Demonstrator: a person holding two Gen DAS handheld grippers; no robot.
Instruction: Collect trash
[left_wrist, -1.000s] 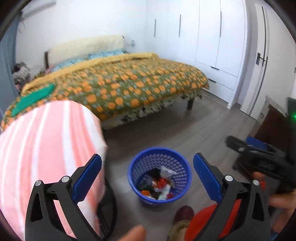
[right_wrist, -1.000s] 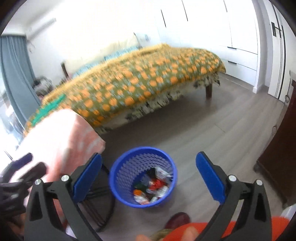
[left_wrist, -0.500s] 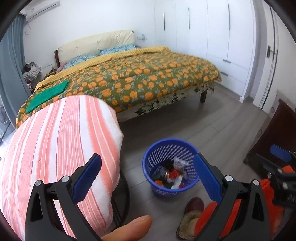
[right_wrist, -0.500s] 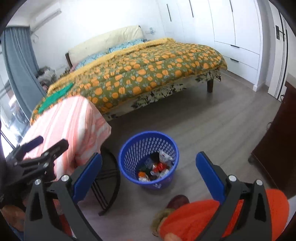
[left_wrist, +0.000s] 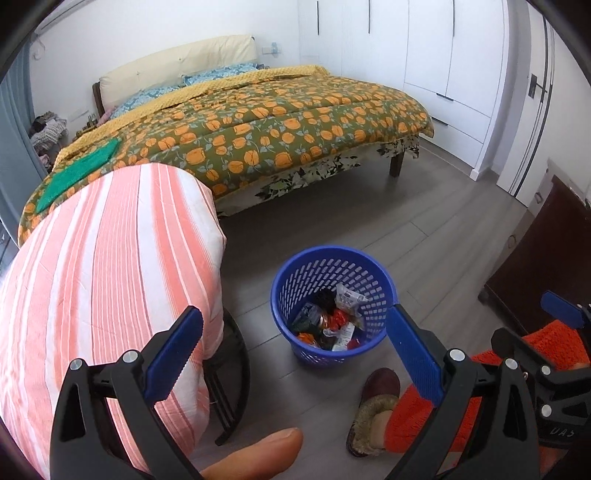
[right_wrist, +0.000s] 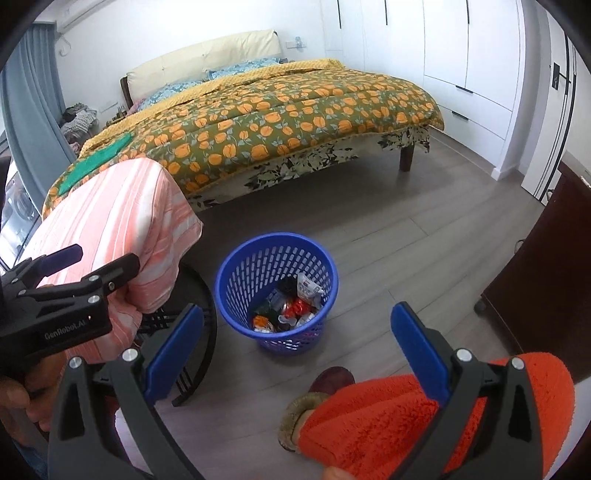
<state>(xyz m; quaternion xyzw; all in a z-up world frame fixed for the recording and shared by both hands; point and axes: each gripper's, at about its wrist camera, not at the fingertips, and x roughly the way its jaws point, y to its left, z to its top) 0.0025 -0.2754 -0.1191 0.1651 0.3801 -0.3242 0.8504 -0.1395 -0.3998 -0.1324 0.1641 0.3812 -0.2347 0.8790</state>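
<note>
A blue perforated bin stands on the grey wood floor, holding a pile of wrappers and other trash. It also shows in the right wrist view with the trash inside. My left gripper is open and empty, held above and in front of the bin. My right gripper is open and empty, also above the bin. The left gripper shows at the left of the right wrist view. The right gripper shows at the right edge of the left wrist view.
A small round table under a pink striped cloth stands left of the bin. A bed with an orange-flowered cover fills the back. A dark wooden cabinet is at the right. My slippered foot and orange trouser leg are below.
Both grippers have pulled back and up from the bin. The bin now sits further off and the striped table shows more fully. Both grippers stay open.
</note>
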